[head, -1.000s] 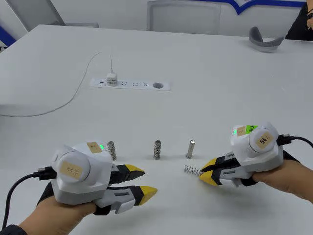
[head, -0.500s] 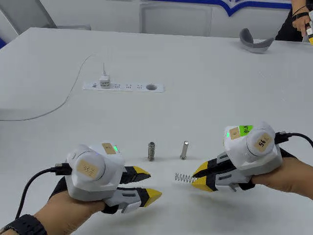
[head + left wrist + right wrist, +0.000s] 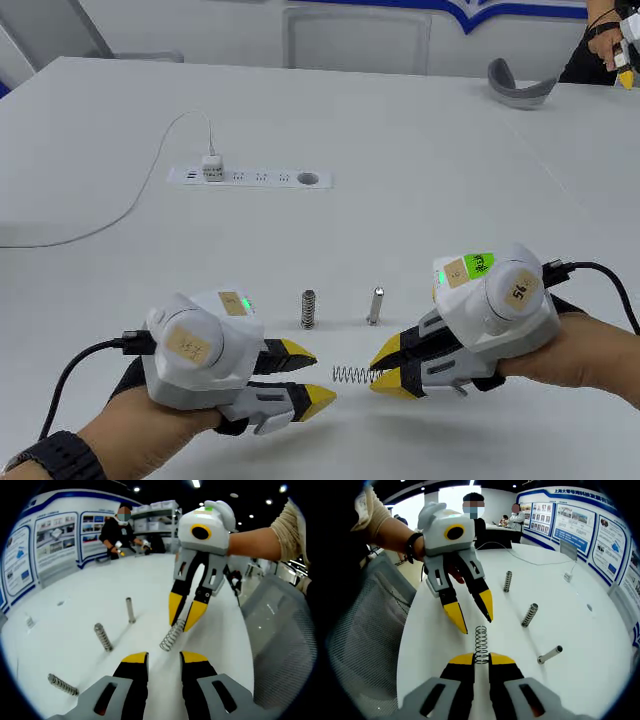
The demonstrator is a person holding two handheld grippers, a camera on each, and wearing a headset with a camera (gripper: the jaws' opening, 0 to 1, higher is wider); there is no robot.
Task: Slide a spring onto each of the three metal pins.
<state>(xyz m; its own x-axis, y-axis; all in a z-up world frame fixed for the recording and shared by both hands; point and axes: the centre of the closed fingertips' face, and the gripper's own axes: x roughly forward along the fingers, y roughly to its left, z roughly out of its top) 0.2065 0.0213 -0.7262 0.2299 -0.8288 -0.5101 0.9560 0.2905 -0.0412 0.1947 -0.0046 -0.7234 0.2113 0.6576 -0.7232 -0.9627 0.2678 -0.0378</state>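
Two pins show in the head view: a bare metal pin [image 3: 375, 305] and a pin that wears a spring [image 3: 308, 308]. My right gripper [image 3: 381, 369] is shut on one end of a loose spring [image 3: 352, 375], which sticks out leftward just above the table. My left gripper [image 3: 312, 375] is open, its tips close to the spring's free end. In the left gripper view, beyond my own jaws [image 3: 164, 658], I see the bare pin [image 3: 130, 610], two sprung pins [image 3: 103, 636] [image 3: 62, 684] and the held spring [image 3: 171, 634]. The right gripper view shows the spring [image 3: 481, 642] rising from my shut jaws [image 3: 480, 659].
A white power strip [image 3: 250, 177] with a plug [image 3: 212, 165] and a cable lies farther back on the white table [image 3: 450, 180]. A grey curved object [image 3: 520, 85] rests at the far right. A chair [image 3: 355, 35] stands behind the table.
My right gripper has carried the spring to the left, past the bare pin, toward the left gripper. My left gripper has moved right and now covers the leftmost pin in the head view.
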